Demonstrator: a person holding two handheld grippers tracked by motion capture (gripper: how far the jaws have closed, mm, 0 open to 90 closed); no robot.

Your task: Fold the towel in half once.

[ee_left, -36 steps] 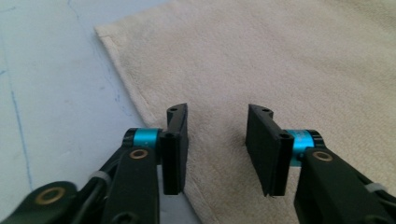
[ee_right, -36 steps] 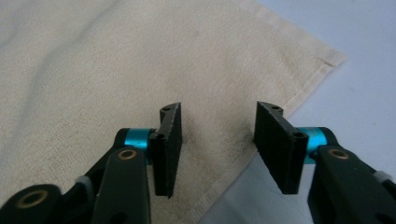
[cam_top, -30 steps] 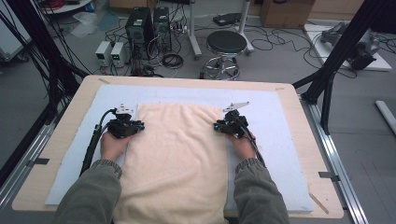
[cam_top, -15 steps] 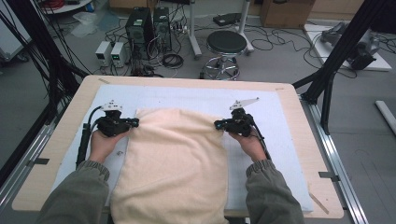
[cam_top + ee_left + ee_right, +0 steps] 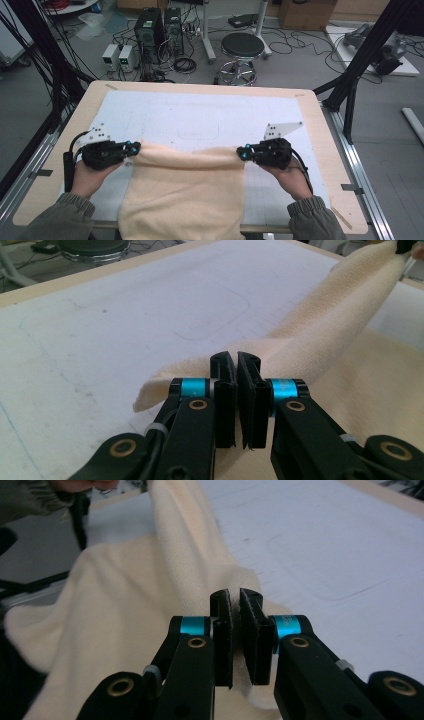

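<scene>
A cream towel lies on the white mat, and its near part hangs over the table's front edge. Its far edge is lifted and stretched between the two grippers. My left gripper is shut on the towel's left far corner. In the left gripper view the jaws pinch the cloth, which runs off to the right. My right gripper is shut on the right far corner. Its jaws have just been closing with the towel between them.
A white mat covers the wooden table. Beyond the table stand a black stool, computer towers and loose cables. Black frame posts rise at the table's right and left sides.
Both hands have risen, moved back toward the table's front edge and spread slightly apart. The towel's far edge came up with them and is now taut between them.
</scene>
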